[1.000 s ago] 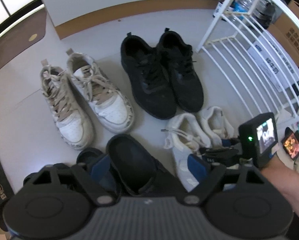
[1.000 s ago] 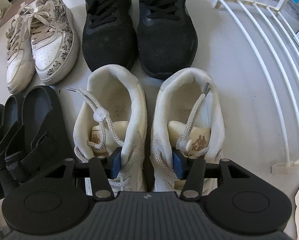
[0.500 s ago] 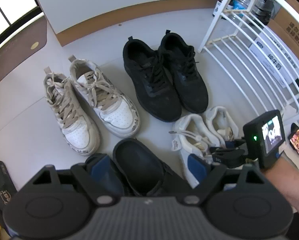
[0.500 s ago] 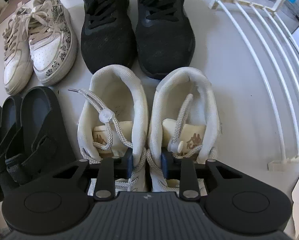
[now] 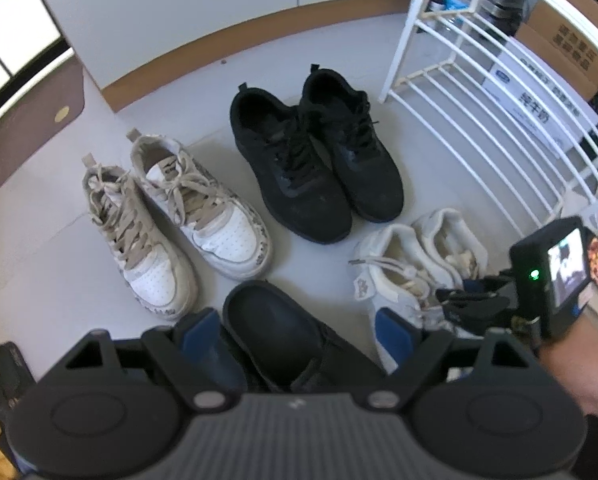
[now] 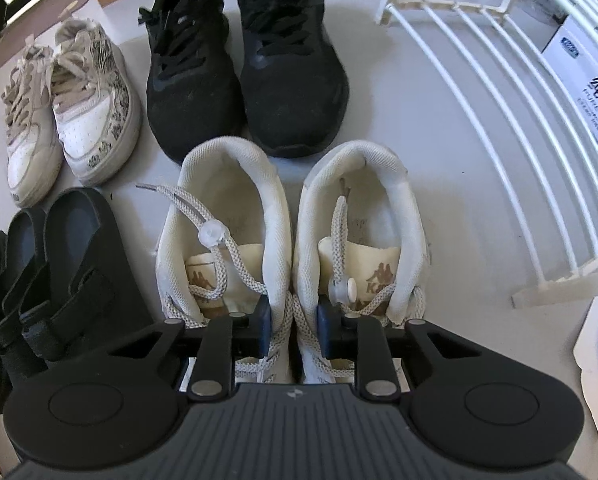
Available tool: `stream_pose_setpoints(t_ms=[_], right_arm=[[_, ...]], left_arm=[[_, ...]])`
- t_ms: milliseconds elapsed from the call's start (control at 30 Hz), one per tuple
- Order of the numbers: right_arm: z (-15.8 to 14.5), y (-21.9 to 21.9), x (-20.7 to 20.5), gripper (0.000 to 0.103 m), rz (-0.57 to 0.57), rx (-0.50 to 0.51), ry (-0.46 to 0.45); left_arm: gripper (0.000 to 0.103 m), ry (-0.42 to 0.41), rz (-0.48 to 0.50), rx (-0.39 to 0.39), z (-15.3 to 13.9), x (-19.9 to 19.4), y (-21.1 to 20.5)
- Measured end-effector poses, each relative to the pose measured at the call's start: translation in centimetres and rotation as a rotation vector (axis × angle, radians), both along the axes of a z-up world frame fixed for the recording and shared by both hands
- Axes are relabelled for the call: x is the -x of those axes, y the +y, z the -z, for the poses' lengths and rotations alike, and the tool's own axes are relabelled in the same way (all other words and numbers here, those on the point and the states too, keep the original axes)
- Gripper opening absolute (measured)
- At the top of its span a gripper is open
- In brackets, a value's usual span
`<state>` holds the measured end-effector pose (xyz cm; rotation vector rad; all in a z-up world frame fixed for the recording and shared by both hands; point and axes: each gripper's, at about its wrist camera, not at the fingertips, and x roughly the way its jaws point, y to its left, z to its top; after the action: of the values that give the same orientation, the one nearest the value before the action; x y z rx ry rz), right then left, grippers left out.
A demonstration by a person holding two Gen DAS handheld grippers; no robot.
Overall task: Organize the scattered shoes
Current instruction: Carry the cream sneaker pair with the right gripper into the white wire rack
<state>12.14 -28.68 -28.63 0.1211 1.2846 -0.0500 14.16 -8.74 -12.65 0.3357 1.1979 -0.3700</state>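
The right gripper (image 6: 291, 330) has its blue-padded fingers (image 6: 264, 322) clenched on the inner collars of the cream sneakers (image 6: 291, 240), pinching the two padded, woven-mesh rims together side by side. These shoes have thick braided cord laces with clear plastic toggles and tan printed tongues. They sit on the pale, smooth floor (image 6: 399, 112), near the white shoe rack (image 6: 499, 120) of thin round bars at the floor's right edge.

The left gripper (image 5: 299, 328) is released, its fingers (image 5: 395, 328) spread wide with nothing between them, above a black sandal (image 5: 275, 324) with a smooth moulded footbed.

Toward the wall, the black sneakers (image 5: 315, 160) stand paired, matte and suede-like with black laces. Left of them stand the white sneakers (image 5: 171, 216), perforated leather toes, patterned sidewalls, flat beige laces. A brown baseboard (image 5: 239, 48) runs along the wall's foot, and cardboard boxes (image 5: 555, 52) lie behind the rack.
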Motion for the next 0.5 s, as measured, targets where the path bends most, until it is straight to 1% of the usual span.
stream_pose_setpoints(t_ms=[167,267,500], right_arm=[[-2.2,-0.6,0.1,0.025,0.05,-0.009,-0.055],[-3.4,-1.0,-0.1,0.025,0.076,-0.016,-0.082],[-5.5,-1.6,-0.7,0.024,0.168,-0.035,-0.12]], left_arm=[[0.087,-0.013,0.018,0.007,-0.4,0.4,-0.8],[0.087,-0.015,0.014,0.026,-0.7,0.4,-1.0],[0.087,-0.034,0.015,0.027,-1.0,0.4,-1.2]])
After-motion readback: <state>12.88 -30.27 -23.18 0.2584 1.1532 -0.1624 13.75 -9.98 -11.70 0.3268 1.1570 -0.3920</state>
